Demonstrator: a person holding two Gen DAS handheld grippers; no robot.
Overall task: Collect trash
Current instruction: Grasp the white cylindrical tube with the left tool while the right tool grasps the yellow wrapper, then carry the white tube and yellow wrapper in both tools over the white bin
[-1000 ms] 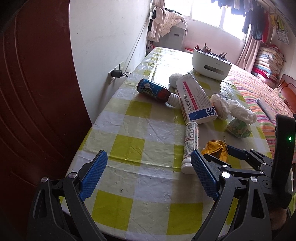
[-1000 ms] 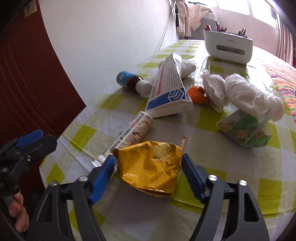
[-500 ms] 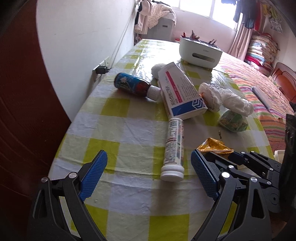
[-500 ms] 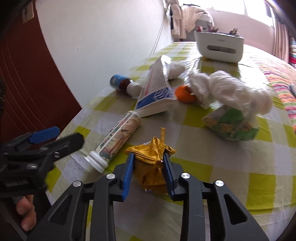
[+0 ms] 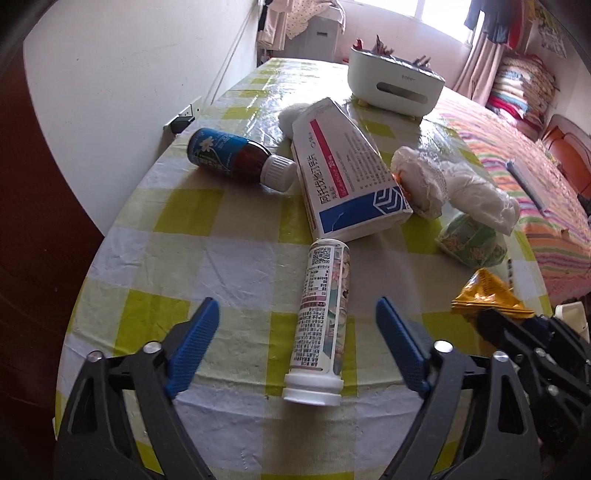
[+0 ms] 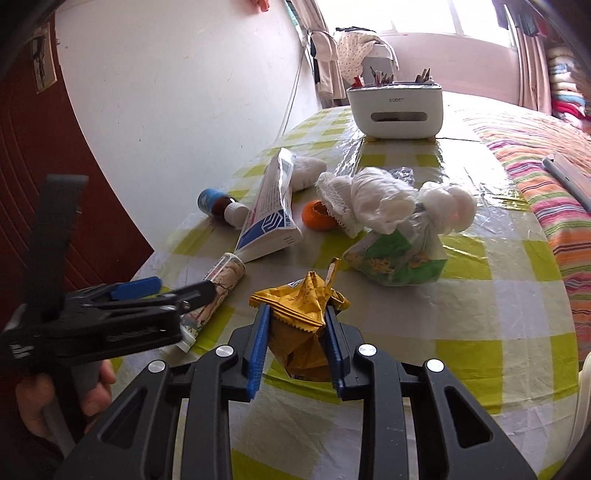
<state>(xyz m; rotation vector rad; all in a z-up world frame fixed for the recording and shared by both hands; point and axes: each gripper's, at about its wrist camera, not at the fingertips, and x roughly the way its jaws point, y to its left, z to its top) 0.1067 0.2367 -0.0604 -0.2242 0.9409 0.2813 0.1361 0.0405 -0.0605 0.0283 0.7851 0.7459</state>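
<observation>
- The right tongs (image 6: 295, 334) are clamped on a crumpled yellow wrapper (image 6: 301, 314), pinched between both blue pads above the near part of the bench (image 6: 498, 325).
- The left tongs (image 5: 297, 341) stand wide apart, one pad on each side of a white tube (image 5: 323, 321) that lies on the cloth with its cap toward the camera; neither pad touches it.
- In the left view the wrapper (image 5: 487, 295) shows at the right edge, with the right tongs' dark frame just below it.
- The bench carries a glossy cloth of yellow-green and white checks, creased near the front edge and shining under the window light farther back.
- Beyond the tube lies a white box (image 5: 347, 177) with a red stripe and a blue end; its near end almost meets the tube's far end.
- Left of the box, a brown bottle (image 5: 236, 157) with a blue label and white cap lies on its side, cap just beside the box.
- Right of the box sit white crumpled wads (image 6: 380, 199), an orange peel (image 6: 317, 216) and a green packet (image 6: 395, 264), close together.
- A white bin (image 6: 395, 110) stands at the far end, with scraps sticking out of its top.
- A white wall (image 5: 129, 92) with a socket (image 5: 181, 120) runs along the left, a dark red door (image 6: 22, 147) nearer.
- A striped bed (image 6: 546, 155) lies to the right; a bright window (image 6: 424, 18) and hanging clothes fill the back.
</observation>
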